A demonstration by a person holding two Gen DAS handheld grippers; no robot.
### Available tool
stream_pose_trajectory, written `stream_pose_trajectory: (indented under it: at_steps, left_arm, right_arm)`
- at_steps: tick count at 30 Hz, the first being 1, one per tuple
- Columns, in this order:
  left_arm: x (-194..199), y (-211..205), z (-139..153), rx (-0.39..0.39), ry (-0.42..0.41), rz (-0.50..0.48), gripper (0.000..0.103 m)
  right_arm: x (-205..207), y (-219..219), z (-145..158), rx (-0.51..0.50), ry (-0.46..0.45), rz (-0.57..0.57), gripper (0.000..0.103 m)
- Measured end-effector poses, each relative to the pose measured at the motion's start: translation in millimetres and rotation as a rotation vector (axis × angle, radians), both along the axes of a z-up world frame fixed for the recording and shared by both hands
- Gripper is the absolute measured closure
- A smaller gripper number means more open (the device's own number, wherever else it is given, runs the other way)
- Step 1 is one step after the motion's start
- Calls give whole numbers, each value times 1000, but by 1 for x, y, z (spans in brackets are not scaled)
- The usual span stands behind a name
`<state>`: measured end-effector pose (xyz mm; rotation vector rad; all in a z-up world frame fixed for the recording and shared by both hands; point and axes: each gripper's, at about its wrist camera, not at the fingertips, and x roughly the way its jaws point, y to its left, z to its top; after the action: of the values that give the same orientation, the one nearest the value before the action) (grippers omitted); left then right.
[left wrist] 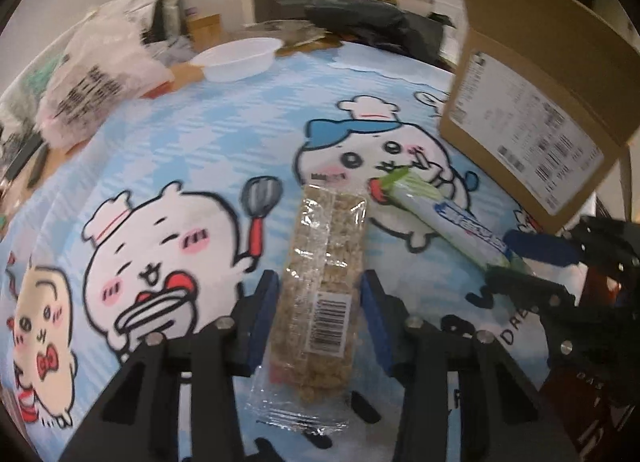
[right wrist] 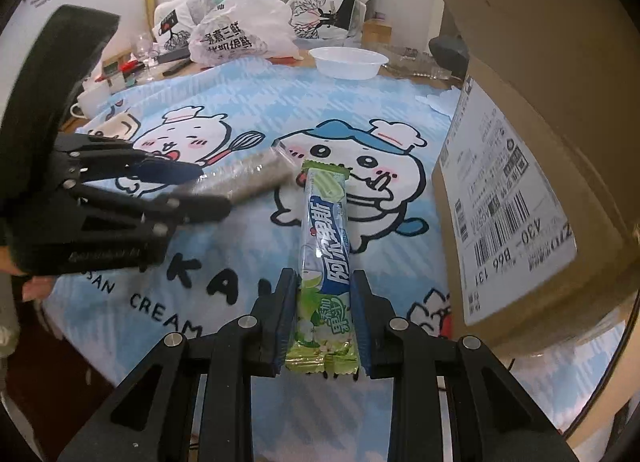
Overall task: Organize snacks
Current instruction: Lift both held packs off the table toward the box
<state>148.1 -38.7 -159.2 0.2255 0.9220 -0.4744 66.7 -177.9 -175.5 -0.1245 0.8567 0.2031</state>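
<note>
A grain bar [left wrist: 326, 262] in a clear wrapper lies lengthwise between the blue pads of my left gripper [left wrist: 319, 282], which press on its sides. From the right wrist view the same bar [right wrist: 256, 174] sticks out of the left gripper [right wrist: 214, 188] over the cartoon tablecloth [right wrist: 240, 102]. My right gripper [right wrist: 325, 282] is shut on the lower end of a green and blue candy pack [right wrist: 326, 222]. In the left wrist view that pack [left wrist: 440, 214] reaches from the right gripper [left wrist: 500, 256] toward the bar's far end.
A large cardboard box [right wrist: 520, 142] with shipping labels stands close on the right, its flap raised [left wrist: 540, 42]. At the far side sit a white plastic bowl [right wrist: 348, 60], a printed plastic bag [right wrist: 240, 38] and assorted clutter. A white cup [right wrist: 88, 100] stands at the far left.
</note>
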Motion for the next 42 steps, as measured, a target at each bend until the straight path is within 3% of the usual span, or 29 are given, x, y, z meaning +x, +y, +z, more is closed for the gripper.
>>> stream_pose_trajectory:
  at_steps: [9, 11, 17, 26, 32, 37, 42]
  left_arm:
    - [-8, 34, 6, -39, -24, 116, 64]
    - [-13, 39, 11, -43, -40, 130, 64]
    - [-32, 53, 37, -69, -104, 156, 64]
    - [-66, 75, 105, -131, -239, 218, 64]
    - [-81, 65, 154, -141, -324, 192, 64]
    - [-82, 34, 191, -166, -374, 135, 64]
    - [-80, -16, 218, -193, -403, 43, 64]
  right_arm:
    - [12, 4, -6, 13, -16, 9, 76]
    - [15, 5, -6, 7, -22, 7, 81]
    - [13, 18, 3, 4, -43, 55, 82]
    - [-17, 44, 74, 66, -198, 189, 82]
    - [-33, 42, 132, 85, -310, 252, 82]
    - [-35, 9, 173, 88, -378, 235, 82]
    - [-42, -37, 192, 97, -407, 170, 82]
